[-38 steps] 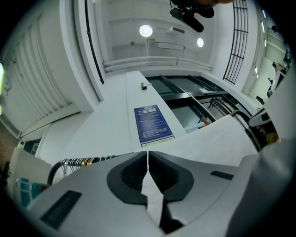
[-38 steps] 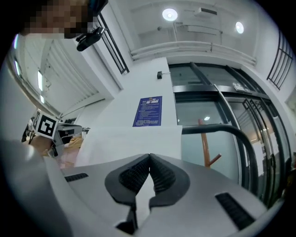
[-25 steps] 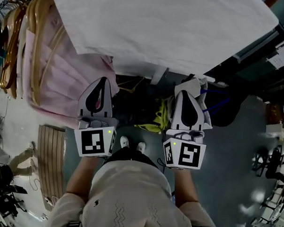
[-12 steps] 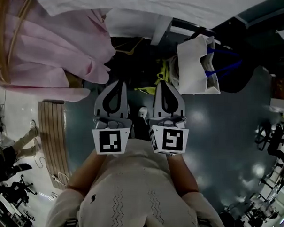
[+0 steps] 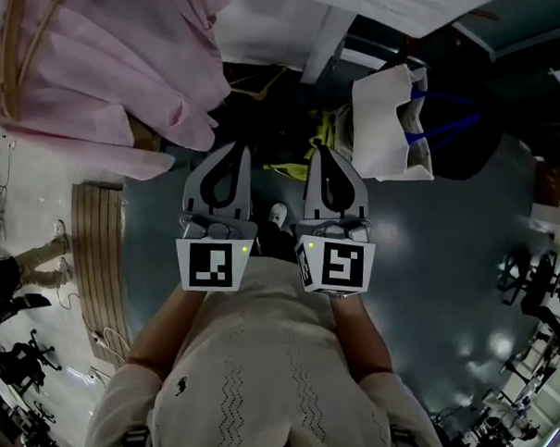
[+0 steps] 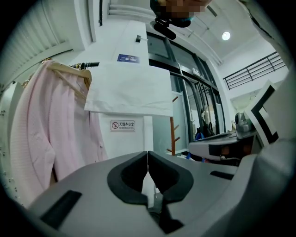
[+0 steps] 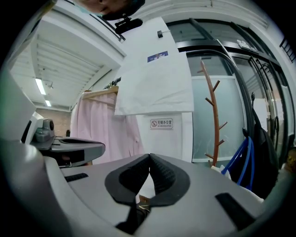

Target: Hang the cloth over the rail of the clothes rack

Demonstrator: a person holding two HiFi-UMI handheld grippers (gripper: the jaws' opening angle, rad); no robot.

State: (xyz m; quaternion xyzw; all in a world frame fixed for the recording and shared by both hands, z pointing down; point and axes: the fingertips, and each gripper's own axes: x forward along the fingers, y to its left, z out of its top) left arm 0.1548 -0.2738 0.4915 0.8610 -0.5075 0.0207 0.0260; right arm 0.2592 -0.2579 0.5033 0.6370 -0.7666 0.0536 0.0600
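Glossy grey floor point(image 5: 449, 285), white pillar point(image 7: 169, 143), wooden coat stand point(image 7: 213, 106), ceiling light point(image 6: 225, 35)

There's a small sign point(image 6: 122, 125) on the white pillar point(image 6: 130, 144): a red no-smoking symbol, then Chinese characters that seem to read 无烟办公室. The blue label point(image 6: 126, 58) up on the white cloth point(image 6: 132, 90) is too small to read.

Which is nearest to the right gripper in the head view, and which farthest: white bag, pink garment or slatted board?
1. white bag, just ahead and right of the right gripper.
2. pink garment, ahead on the left.
3. slatted board, on the floor, far left.
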